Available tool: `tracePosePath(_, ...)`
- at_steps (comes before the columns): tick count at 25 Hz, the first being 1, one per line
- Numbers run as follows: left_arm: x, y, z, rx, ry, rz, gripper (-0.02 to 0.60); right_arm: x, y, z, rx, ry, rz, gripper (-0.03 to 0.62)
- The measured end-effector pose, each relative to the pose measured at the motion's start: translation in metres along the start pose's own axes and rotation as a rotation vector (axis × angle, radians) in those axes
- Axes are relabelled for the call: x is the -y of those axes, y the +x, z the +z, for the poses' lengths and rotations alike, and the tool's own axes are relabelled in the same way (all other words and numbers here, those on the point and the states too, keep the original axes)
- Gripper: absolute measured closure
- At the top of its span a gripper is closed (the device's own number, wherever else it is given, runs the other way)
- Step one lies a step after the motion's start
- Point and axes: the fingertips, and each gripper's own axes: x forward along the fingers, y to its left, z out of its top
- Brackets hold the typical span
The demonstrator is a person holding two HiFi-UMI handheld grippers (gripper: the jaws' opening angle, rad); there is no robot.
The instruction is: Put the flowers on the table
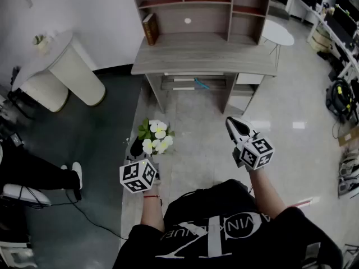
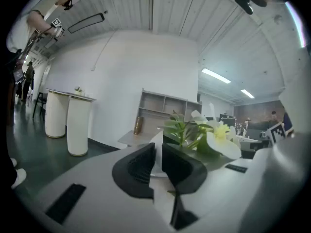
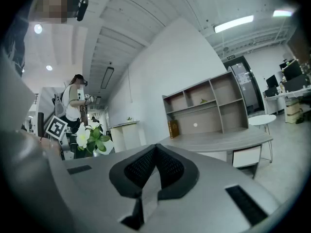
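The flowers (image 1: 156, 135), white blooms with green leaves in a dark pot (image 1: 136, 148), hang above the floor in front of me. My left gripper (image 1: 147, 160) reaches up to them, shut with a thin pale edge of the flower pot pinched between its pads. From the left gripper view the blooms (image 2: 218, 136) stand just beyond that gripper (image 2: 158, 159). My right gripper (image 1: 232, 125) is held up at the right, shut and empty, as its own view (image 3: 155, 152) confirms; the flowers (image 3: 90, 137) sit off to its left. The grey wooden table (image 1: 202, 55) stands ahead.
A shelf unit (image 1: 202, 4) rises from the back of the table, with a brown book (image 1: 149, 28) at its left end. A white rounded counter (image 1: 61, 74) is at the left, a small round white table (image 1: 279, 35) at the right. A person's legs (image 1: 39, 175) are at far left.
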Motion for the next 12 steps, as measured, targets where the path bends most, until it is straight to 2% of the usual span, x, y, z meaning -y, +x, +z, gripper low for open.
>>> tracePosePath(12, 0.003, 0.001, -0.010, -0.026, -0.019, -0.009, 0.535, 0.014, -0.014, -0.012, 0.000, 0.053, -0.044, 0.585)
